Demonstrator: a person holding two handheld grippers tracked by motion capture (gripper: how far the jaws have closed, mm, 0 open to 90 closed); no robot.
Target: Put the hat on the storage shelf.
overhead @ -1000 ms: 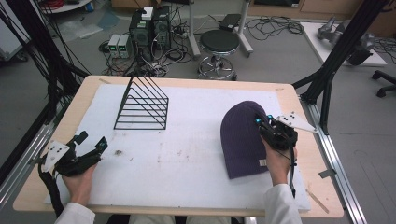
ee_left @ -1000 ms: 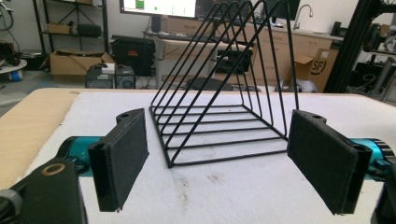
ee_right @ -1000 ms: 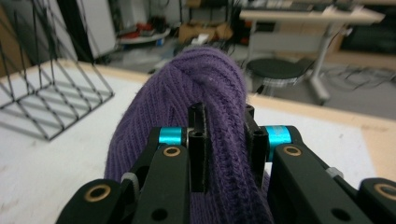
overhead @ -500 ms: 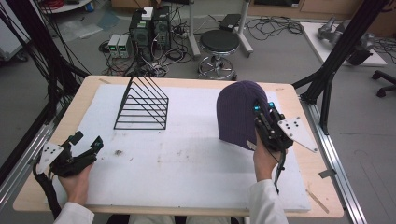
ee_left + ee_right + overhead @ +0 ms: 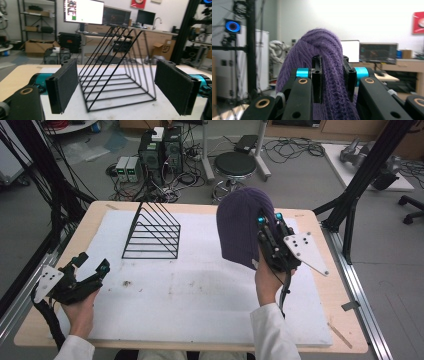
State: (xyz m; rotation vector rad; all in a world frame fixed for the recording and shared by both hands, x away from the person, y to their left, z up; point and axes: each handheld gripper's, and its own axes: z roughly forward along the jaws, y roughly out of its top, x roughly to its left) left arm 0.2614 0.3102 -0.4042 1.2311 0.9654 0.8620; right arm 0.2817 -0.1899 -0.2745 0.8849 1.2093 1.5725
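Note:
A purple knitted beanie (image 5: 242, 227) hangs in the air above the right half of the table, lifted off the white mat (image 5: 190, 290). My right gripper (image 5: 266, 227) is shut on its fabric; in the right gripper view the two jaws pinch a fold of the beanie (image 5: 329, 75) between them. A black wire rack (image 5: 152, 232) with slanted bars stands on the mat at the back left. My left gripper (image 5: 92, 265) rests low at the table's front left, open, its pads (image 5: 63, 87) wide apart and pointing at the wire rack (image 5: 117, 77) with nothing between them.
The wooden table edge (image 5: 340, 320) frames the mat. Black frame poles (image 5: 360, 180) rise at the right and left sides. Behind the table stand a round stool (image 5: 235, 165) and computer boxes (image 5: 160, 147) among cables on the floor.
My right gripper has risen and moved left with the beanie, lifting it from flat on the mat into the air. The left gripper has stayed in place.

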